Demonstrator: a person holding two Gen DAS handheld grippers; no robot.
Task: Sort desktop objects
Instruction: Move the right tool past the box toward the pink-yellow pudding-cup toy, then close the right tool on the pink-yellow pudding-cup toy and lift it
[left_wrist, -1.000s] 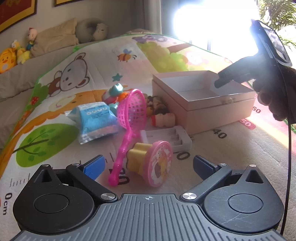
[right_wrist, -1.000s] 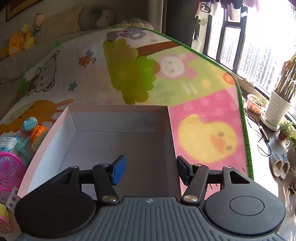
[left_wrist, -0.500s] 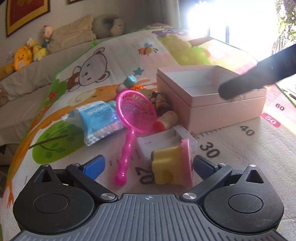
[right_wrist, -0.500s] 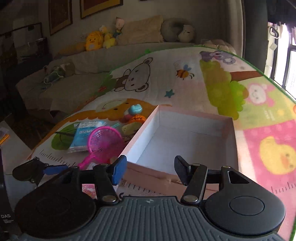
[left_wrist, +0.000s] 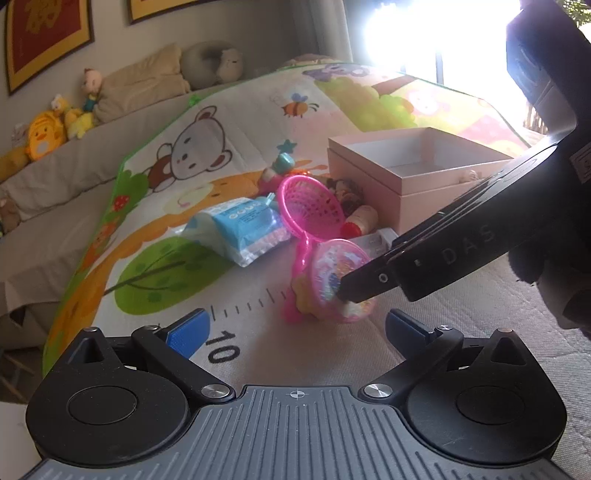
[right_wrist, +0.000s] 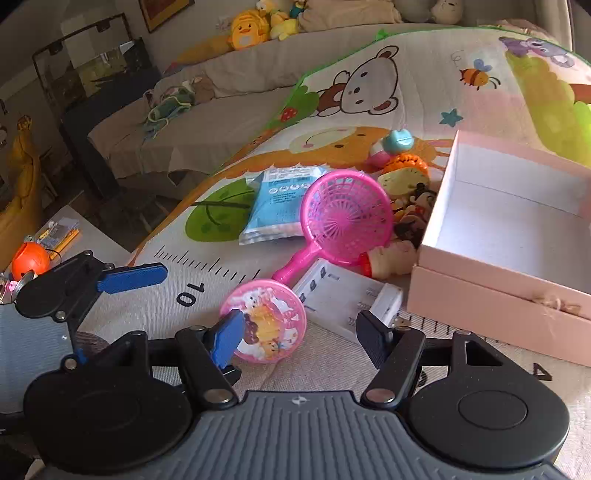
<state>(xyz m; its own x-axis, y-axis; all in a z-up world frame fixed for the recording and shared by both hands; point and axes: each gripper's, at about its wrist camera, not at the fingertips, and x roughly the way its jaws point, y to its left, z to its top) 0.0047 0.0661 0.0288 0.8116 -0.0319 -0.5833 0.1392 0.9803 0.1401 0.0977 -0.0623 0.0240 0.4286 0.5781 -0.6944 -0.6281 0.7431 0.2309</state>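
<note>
Now both grippers, left (left_wrist: 295, 326) and right (right_wrist: 297, 334), open; right at pink-lidded toy (right_wrist: 264, 325); net (right_wrist: 345, 218), white tray (right_wrist: 347, 297) crowd behind.

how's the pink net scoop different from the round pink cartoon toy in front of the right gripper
The pink net scoop is an open mesh basket with a long handle; the round cartoon toy has a solid disc printed with characters and a yellow base. The scoop rests on the toy pile by the pink box; the toy lies apart, nearer the right gripper. Both are pink plastic.
</note>
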